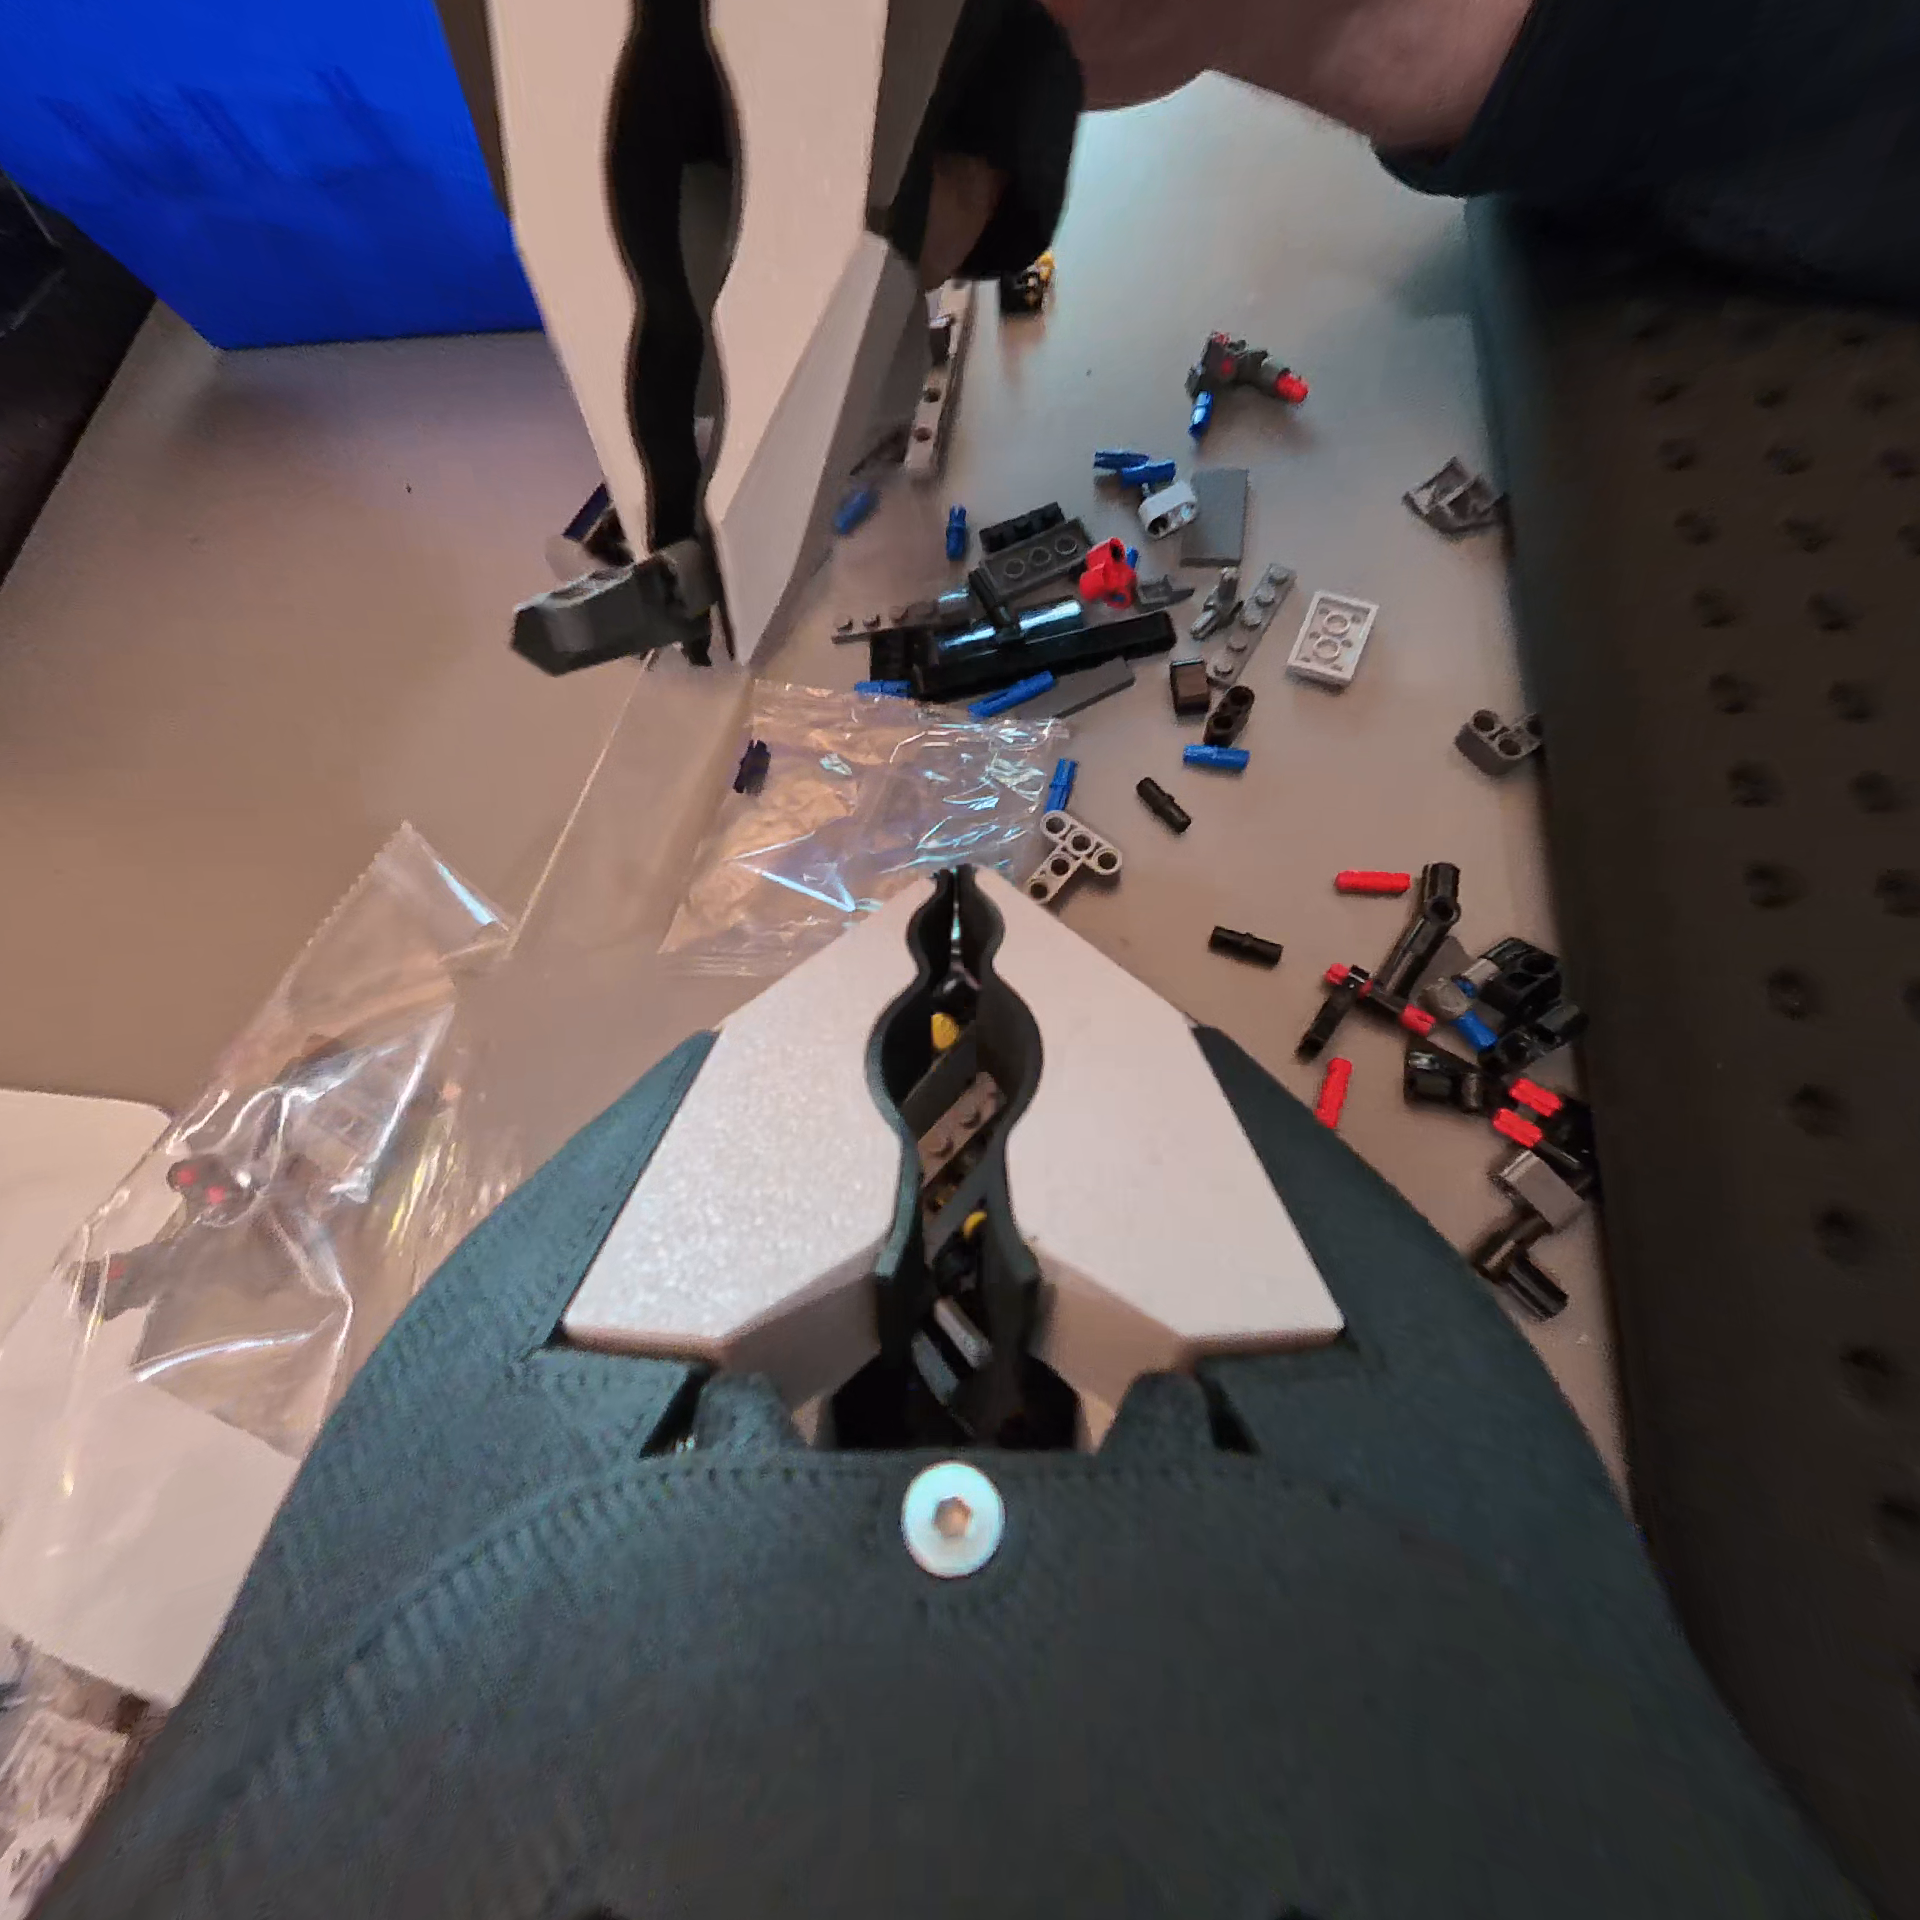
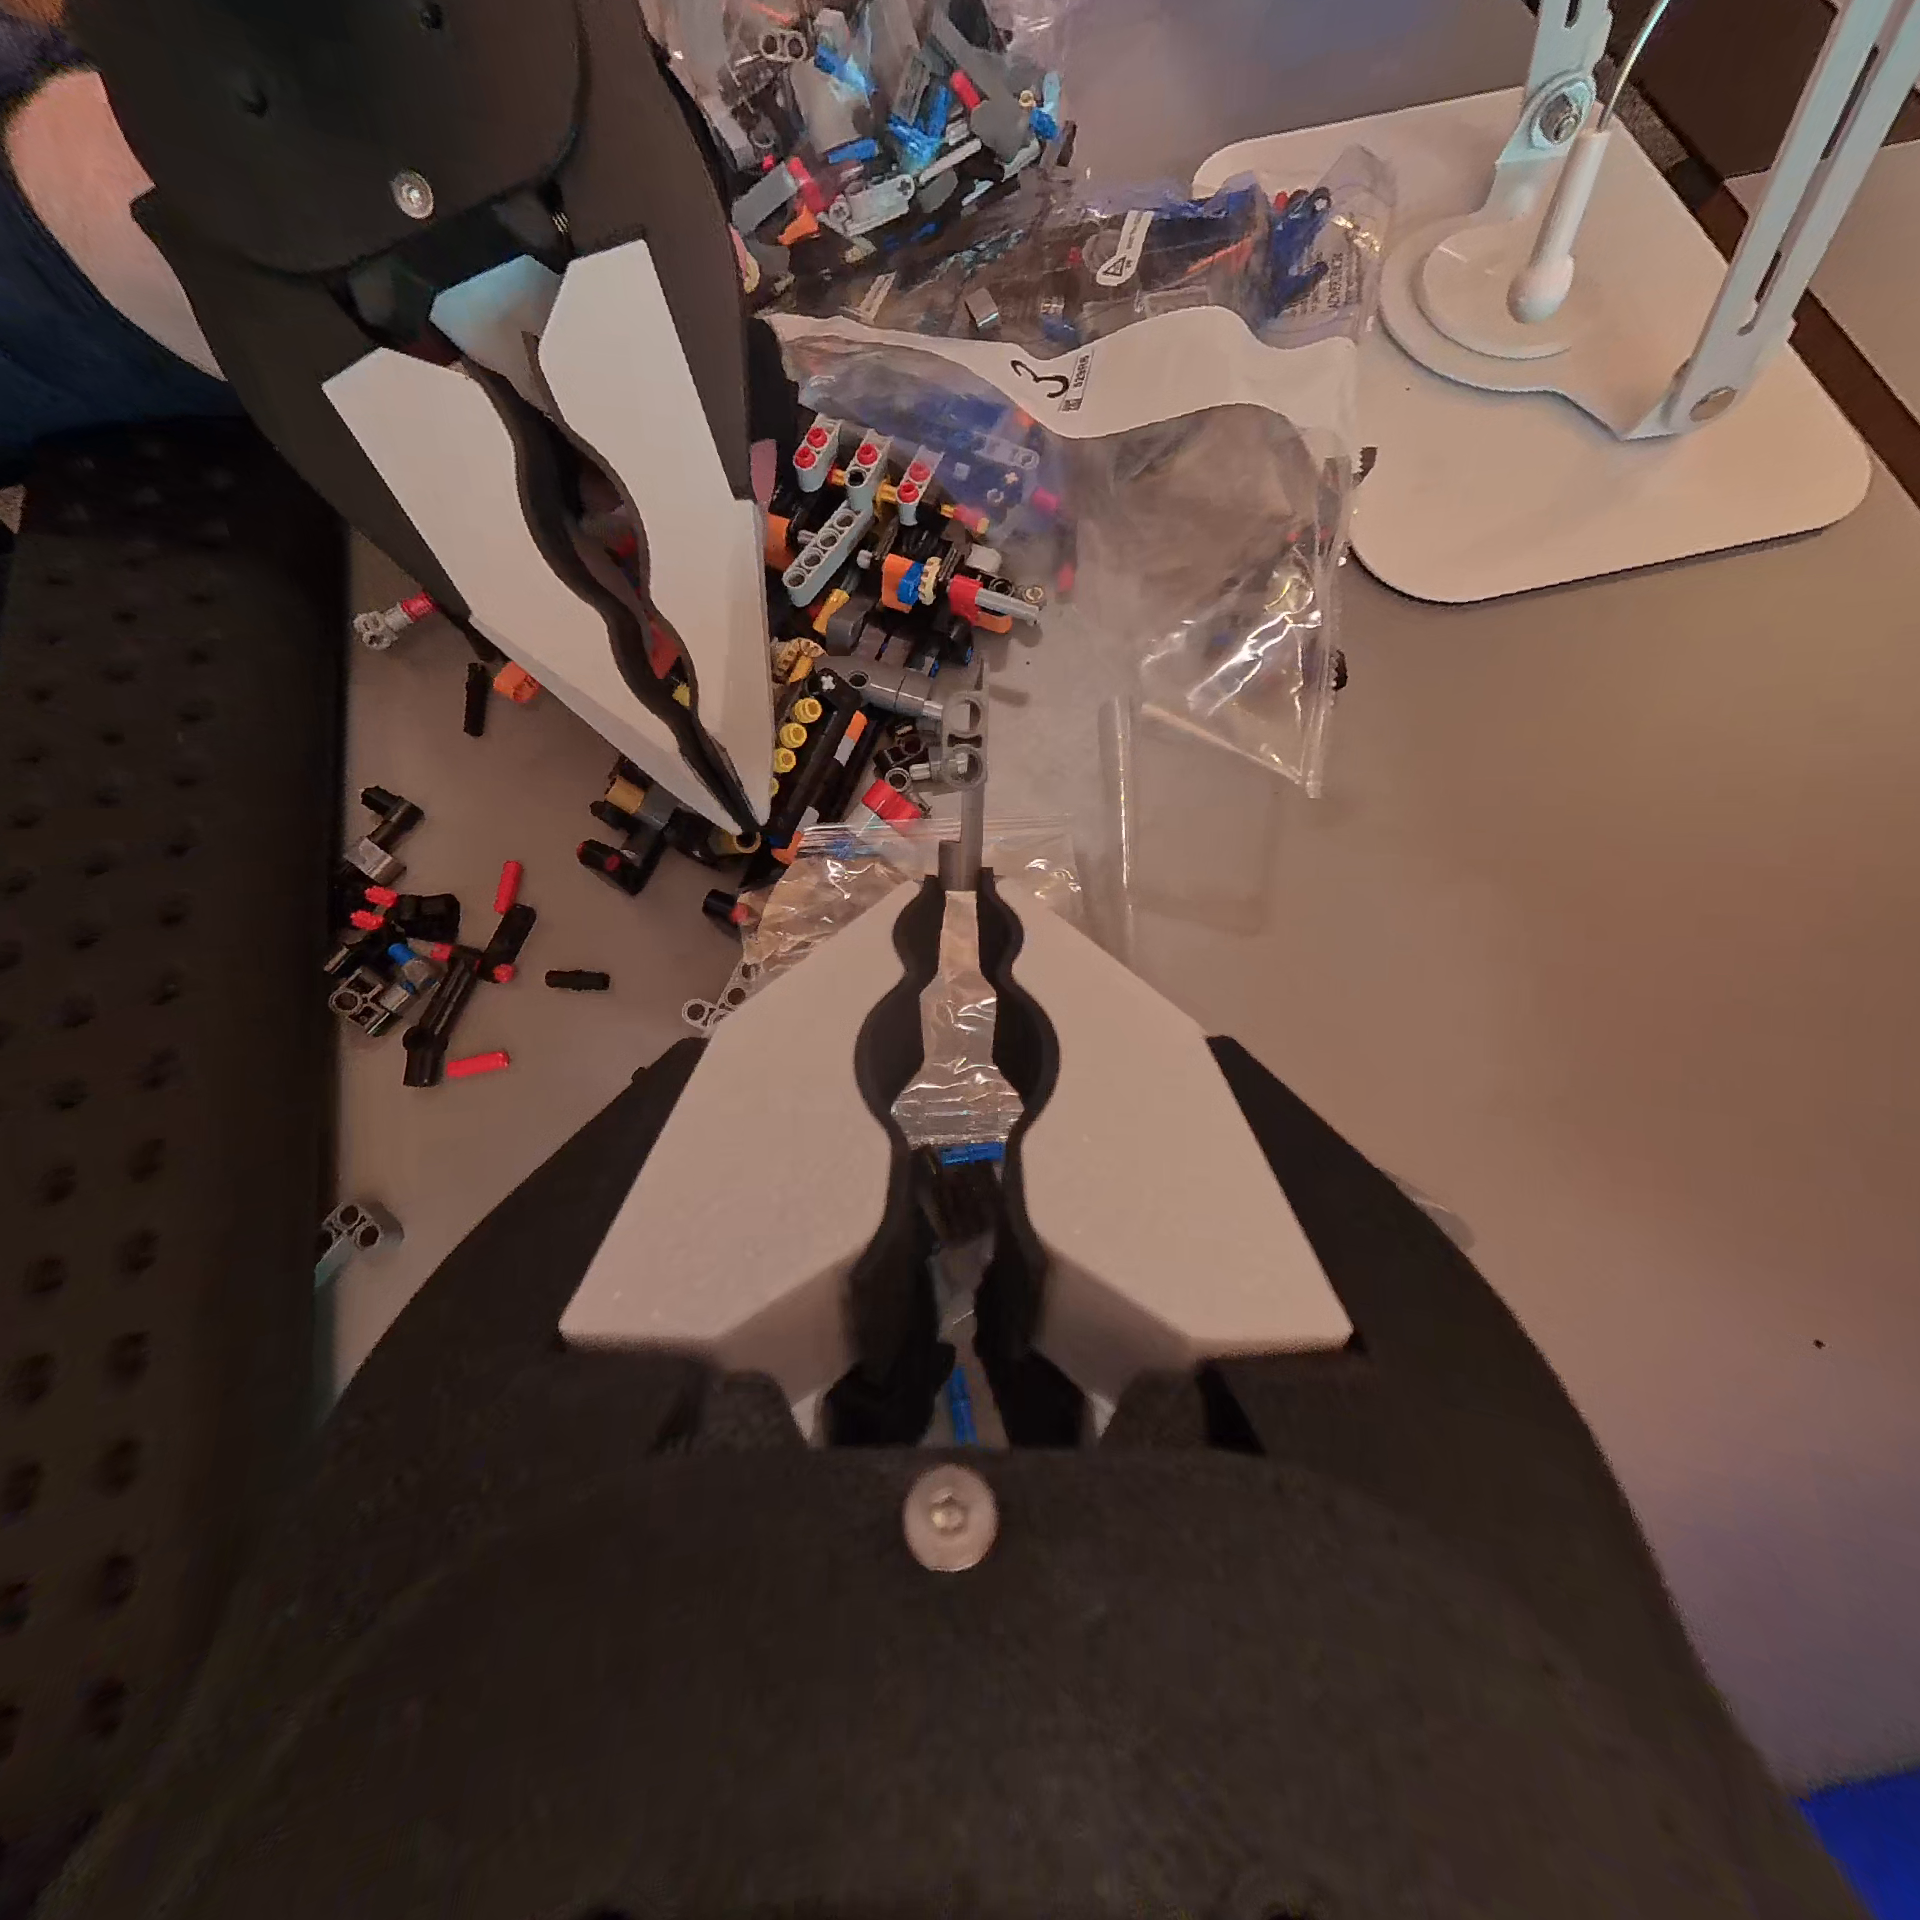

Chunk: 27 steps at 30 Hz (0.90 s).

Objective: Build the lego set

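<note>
— What have the right tongs (image 2: 961,883) got?

— They're clamped on a grey Lego axle piece (image 2: 964,831). It sticks straight out past the tips at the middle of the right wrist view, with a small grey connector (image 2: 966,738) on its far end. In the left wrist view the same piece juts out from those tongs in the upper left, clear of the table (image 1: 260,623).

— And the left tongs (image 1: 956,883)?

— Tips together. In the right wrist view they come down from the upper left, with the points at the near edge of the partly built model (image 2: 894,582). I can't tell if anything is nipped between them.

— Where's the model relative to the held piece?

— Just beyond it, at upper centre. The connector is just beside the model's near right corner; I can't tell whether they touch.

— And the rest?

— Loose pieces (image 1: 1143,582) are scattered across the right half of the left wrist view, up to a black perforated mat (image 1: 1714,727). An empty clear bag (image 1: 883,790) lies just ahead of the left tips. Full bags of parts (image 2: 935,135) sit at the top of the right wrist view, with a white stand base (image 2: 1610,499) in the upper right.
</note>
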Each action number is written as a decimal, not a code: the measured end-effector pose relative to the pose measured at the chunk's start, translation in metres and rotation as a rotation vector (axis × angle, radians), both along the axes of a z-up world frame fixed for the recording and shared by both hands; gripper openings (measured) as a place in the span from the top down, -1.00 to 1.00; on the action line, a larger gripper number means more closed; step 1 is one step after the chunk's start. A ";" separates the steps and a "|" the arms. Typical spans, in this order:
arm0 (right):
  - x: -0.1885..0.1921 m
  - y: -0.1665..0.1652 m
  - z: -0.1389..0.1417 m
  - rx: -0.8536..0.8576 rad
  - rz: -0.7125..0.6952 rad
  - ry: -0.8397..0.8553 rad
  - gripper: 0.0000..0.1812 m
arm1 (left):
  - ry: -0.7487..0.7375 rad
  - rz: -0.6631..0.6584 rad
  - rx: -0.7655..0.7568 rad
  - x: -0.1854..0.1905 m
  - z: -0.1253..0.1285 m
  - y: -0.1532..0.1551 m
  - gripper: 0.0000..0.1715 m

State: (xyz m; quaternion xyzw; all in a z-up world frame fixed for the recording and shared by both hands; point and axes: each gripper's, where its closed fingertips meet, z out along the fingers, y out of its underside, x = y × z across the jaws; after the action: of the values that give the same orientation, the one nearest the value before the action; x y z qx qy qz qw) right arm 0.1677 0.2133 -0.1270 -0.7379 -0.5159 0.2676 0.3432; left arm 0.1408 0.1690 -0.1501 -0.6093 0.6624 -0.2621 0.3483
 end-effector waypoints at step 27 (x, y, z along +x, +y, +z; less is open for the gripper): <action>0.013 0.014 -0.022 -0.020 -0.095 -0.114 0.96 | -0.011 0.152 0.007 -0.006 0.009 0.024 1.00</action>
State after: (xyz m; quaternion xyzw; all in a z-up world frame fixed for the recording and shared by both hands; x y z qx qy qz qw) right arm 0.1812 0.2277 -0.1488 -0.7790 -0.4962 0.2138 0.3181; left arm 0.1346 0.1928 -0.1408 -0.6550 0.6133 -0.2362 0.3730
